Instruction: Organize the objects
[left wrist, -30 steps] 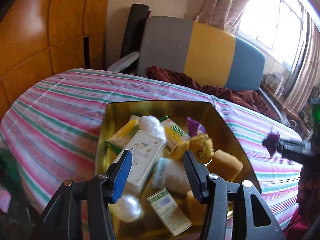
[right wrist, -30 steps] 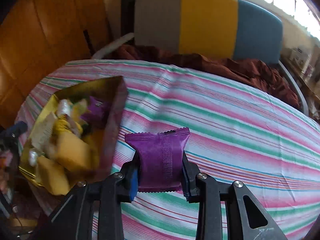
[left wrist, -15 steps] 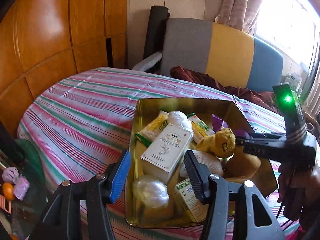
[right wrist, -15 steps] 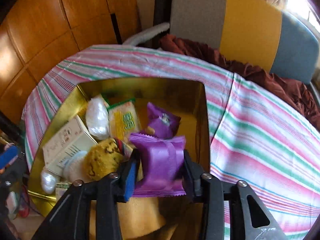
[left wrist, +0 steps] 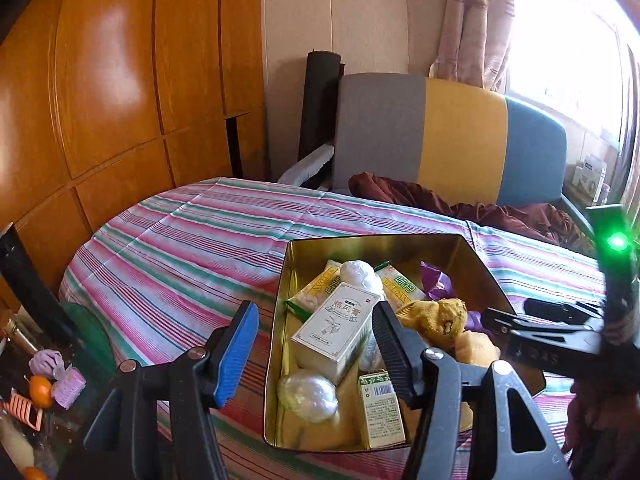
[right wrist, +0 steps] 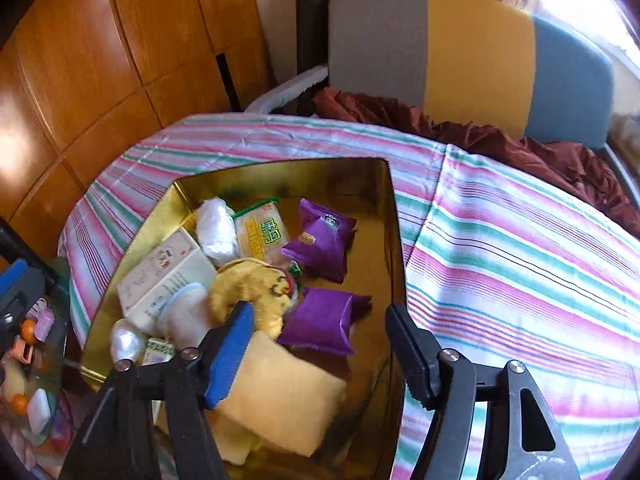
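A gold tin [right wrist: 394,240] [left wrist: 280,320] sits on the striped tablecloth, filled with several items: white boxes [left wrist: 336,328], yellow snack packs, white wrapped balls, a yellow plush [right wrist: 252,292], yellow sponges [right wrist: 280,408]. A purple packet [right wrist: 320,320] lies in the tin just ahead of my right gripper [right wrist: 320,344], which is open and empty above it. A second purple packet [right wrist: 320,240] lies farther back. My left gripper [left wrist: 316,340] is open and empty over the tin's near left side.
The striped tablecloth [right wrist: 520,260] spreads to the right of the tin. A grey, yellow and blue chair [left wrist: 460,136] with a maroon cloth stands behind. Small toys and oranges [left wrist: 40,384] lie low at left. Wooden panels line the left wall.
My right gripper carried the purple packet over the tin, opened, and the packet dropped into the tin. My left gripper stayed open and pulled back a little.
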Demonstrator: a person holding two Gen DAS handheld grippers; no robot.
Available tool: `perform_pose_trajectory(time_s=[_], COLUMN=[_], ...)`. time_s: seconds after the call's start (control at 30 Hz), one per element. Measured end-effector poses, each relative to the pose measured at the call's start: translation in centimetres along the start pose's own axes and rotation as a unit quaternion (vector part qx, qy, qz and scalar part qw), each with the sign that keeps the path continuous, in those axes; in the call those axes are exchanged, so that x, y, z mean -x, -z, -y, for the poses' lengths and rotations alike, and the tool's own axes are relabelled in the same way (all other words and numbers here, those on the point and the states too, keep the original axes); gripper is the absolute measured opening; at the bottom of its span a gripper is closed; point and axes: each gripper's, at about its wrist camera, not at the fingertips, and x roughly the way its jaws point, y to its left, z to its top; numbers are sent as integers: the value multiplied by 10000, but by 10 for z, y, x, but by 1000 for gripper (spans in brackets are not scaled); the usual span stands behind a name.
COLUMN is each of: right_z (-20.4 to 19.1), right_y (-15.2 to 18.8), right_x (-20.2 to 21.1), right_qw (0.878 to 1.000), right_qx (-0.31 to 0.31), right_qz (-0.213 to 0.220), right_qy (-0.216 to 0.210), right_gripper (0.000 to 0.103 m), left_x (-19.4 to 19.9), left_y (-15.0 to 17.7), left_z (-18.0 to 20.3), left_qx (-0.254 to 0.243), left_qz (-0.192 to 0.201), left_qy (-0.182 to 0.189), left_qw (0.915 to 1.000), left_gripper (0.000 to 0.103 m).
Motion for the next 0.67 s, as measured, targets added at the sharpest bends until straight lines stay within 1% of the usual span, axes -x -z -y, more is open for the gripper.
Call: perform_pose_trajectory(time_s=[0.13, 0.27, 0.33, 0.43, 0.57, 0.67], right_z=[-9, -13, -14, -14, -11, -12], right_y=[18, 36, 43, 50, 57, 59], right_x=[28, 45, 50, 51, 52, 54], right_qw=[9989, 9971, 9969, 9973, 9976, 9975], right_qx=[-42, -52, -72, -85, -119, -109], right_qz=[430, 679, 699, 647, 589, 595], right_qy=[168, 342, 341, 337, 354, 355], right_gripper=[81, 81, 82, 82, 82, 82], left_x=[3, 2, 4, 7, 12, 13], left_y=[6, 13, 18, 22, 21, 19], left_z=[0, 1, 5, 7, 6, 5], left_qx=[113, 182, 166, 138, 114, 98], left_qz=[-99, -291, -311, -240, -38, -41], left_qy=[81, 252, 268, 246, 191, 211], left_qw=[9999, 9991, 9990, 9993, 9997, 9997], left_gripper=[60, 60, 60, 60, 59, 59])
